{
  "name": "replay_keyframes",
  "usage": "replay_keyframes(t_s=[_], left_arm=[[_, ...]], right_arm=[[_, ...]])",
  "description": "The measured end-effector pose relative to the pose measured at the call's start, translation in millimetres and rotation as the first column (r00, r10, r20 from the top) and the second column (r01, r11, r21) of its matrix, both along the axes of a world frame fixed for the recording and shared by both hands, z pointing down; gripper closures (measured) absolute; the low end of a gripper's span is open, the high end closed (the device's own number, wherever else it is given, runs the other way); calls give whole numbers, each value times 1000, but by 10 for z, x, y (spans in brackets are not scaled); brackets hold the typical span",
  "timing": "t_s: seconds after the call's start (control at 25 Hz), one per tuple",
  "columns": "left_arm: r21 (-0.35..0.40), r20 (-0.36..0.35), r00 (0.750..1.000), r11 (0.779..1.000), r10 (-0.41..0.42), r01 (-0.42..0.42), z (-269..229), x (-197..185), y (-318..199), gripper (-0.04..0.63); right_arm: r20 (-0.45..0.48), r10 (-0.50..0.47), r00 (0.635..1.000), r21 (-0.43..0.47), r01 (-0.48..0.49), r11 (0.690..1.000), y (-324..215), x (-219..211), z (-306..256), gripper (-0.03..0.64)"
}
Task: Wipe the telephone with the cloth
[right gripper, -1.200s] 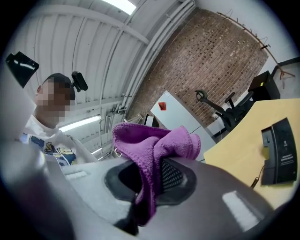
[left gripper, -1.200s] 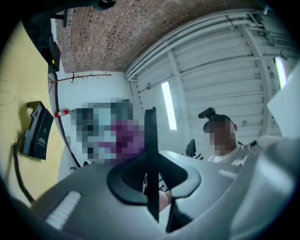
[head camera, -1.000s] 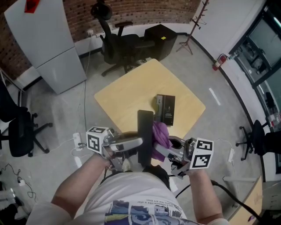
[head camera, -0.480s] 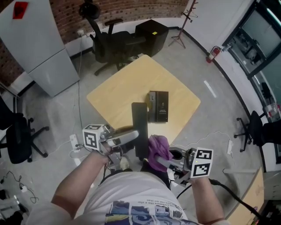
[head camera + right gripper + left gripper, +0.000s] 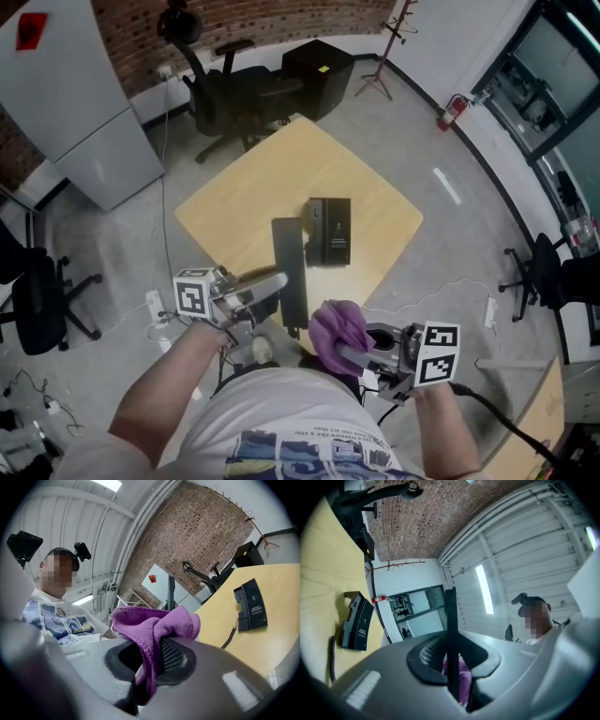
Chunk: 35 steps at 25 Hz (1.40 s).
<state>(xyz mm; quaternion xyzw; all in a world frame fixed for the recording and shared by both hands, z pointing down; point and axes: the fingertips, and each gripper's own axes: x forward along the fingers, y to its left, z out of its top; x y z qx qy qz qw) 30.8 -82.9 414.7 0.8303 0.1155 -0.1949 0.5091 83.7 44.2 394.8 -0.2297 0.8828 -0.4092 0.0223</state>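
The telephone's handset (image 5: pixel 290 272) is held off its base (image 5: pixel 328 231), which lies flat near the middle of the worktop (image 5: pixel 253 202). In the head view the handset is seen as a long black bar at about 8 o'clock from the base, just beside it but not touching, with its lower end over the worktop's near edge. It is clamped edge-on between the jaws of the left gripper (image 5: pixel 279 283), which are partly closed and pressed on its two sides. A coiled cord (image 5: pixel 332 657) is seen on the worktop below the base in the left gripper view.

The purple cloth (image 5: pixel 338 324) is bunched at about 5 o'clock from the handset's lower end, close to it; whether they touch cannot be told. It is pinched between the jaws of the right gripper (image 5: pixel 347 351), with a fold standing up above the jaws and the rest hanging down between them.

Around the worktop, an office chair (image 5: pixel 225 94) is seen at 11 o'clock, a black cabinet (image 5: pixel 319 67) at 12 o'clock, a coat stand (image 5: pixel 386 47) at 1 o'clock and a grey cabinet (image 5: pixel 75 103) at 10 o'clock, all on the floor.
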Motion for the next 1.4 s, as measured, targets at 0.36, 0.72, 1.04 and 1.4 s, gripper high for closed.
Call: replay_keyframes(t_s=[0.36, 0.72, 1.04, 1.4], left_arm=[[-12, 40, 998, 999, 46, -46, 94, 331, 29, 514], [-39, 65, 994, 996, 86, -83, 135, 631, 231, 514], [-66, 77, 997, 997, 30, -25, 172, 620, 94, 515], [-39, 127, 991, 998, -41, 46, 274, 559, -206, 515]], right_arm=[[-41, 206, 978, 118, -200, 973, -603, 512, -186, 572], [-21, 246, 969, 192, -238, 952, -1048, 774, -463, 572], [-19, 159, 987, 101, -156, 983, -824, 599, -181, 572], [-51, 81, 995, -41, -83, 996, -281, 491, 328, 572]])
